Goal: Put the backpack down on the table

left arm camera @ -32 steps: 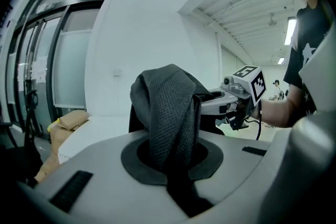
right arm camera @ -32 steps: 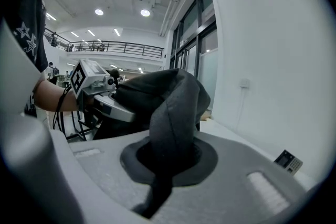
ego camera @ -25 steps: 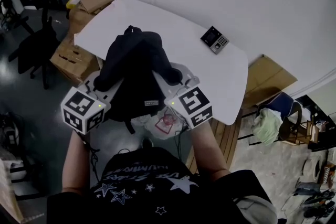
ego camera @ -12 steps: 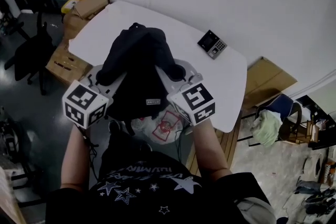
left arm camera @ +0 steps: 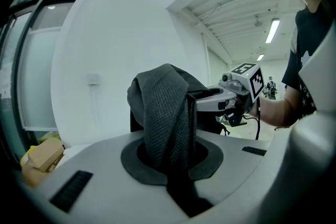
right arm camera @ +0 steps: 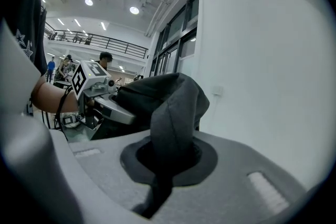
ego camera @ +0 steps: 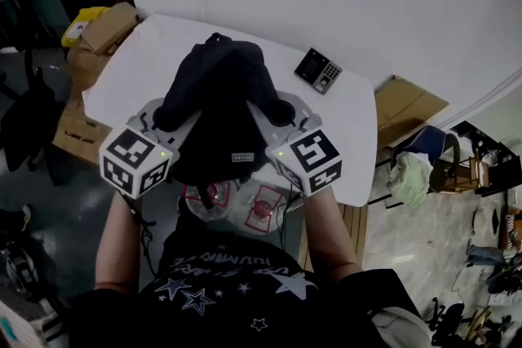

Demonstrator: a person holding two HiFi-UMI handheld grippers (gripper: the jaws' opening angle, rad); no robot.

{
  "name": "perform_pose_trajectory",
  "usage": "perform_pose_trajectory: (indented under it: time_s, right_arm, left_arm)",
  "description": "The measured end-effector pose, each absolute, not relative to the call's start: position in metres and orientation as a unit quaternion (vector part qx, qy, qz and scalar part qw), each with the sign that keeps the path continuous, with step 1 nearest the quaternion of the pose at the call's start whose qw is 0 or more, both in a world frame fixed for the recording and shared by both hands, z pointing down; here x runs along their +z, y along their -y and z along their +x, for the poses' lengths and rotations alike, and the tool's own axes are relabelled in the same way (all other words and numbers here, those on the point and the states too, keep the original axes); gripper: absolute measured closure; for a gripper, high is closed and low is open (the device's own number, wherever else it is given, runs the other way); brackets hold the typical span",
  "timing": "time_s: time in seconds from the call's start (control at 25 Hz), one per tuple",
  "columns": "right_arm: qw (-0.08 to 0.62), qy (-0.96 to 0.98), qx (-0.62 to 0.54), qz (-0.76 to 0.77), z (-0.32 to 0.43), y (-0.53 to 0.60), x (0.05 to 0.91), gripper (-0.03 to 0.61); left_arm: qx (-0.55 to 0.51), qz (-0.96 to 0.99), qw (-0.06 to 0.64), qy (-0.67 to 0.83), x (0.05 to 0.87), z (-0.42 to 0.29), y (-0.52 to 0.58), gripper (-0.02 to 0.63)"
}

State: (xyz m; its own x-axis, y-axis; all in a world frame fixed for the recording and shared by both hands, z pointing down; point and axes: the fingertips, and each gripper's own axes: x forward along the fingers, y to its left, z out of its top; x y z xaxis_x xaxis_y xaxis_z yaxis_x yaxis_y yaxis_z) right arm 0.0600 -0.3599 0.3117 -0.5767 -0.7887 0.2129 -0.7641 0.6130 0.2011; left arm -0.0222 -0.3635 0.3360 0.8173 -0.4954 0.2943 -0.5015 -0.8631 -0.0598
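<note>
So the backpack [ego camera: 218, 106] is up in the air between both tools, over the near-middle part of the white table [ego camera: 342, 144], with its bottom end hanging down toward the person past the near edge. I honestly can't tell if any of it touches the tabletop yet, but my guess is it's not set down

Left gripper [left arm camera: 169, 157] is clamped on a mesh-looking strap or fold of the bag, with the fabric bunched right through the slot between the jaws. Right gripper [right arm camera: 168, 157] is the same deal, pinched tight on a smoother fold of dark cloth. Neither one has any gap showing

Handling-wise it looks soft and floppy. The top slumps over both tools like a hood, so it'll sag and fold wherever it lands instead of standing up. It doesn't look stuffed, so I'd guess light-ish, though the cloth is thick. It's not fragile and not slippery, and woven fabric grips well in the pads. Holding it by the straps or upper folds on both sides, like here, seems like the right call since it keeps the body hanging evenly

Watch the little keypad device [ego camera: 318, 71] at the far right of the table. It's just beside the bag, so setting it down a bit left of it would be safer
</note>
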Motion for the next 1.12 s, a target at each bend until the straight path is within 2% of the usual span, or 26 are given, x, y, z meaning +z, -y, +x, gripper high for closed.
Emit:
perform_pose_trajectory:
  time_s: [0.64,1.12]
  right_arm:
    - [0.168,0.835,-0.016,0.525,0.028,0.48,0.336,0.574]
    - [0.169,0.796,-0.009,0.581,0.021,0.524,0.353,0.572]
  left_arm:
    - [0.152,0.974,0.003,0.167,0.362,-0.05,0.503,0.572]
    - [0.146,0.984,0.019,0.101,0.383,-0.053,0.558,0.571]
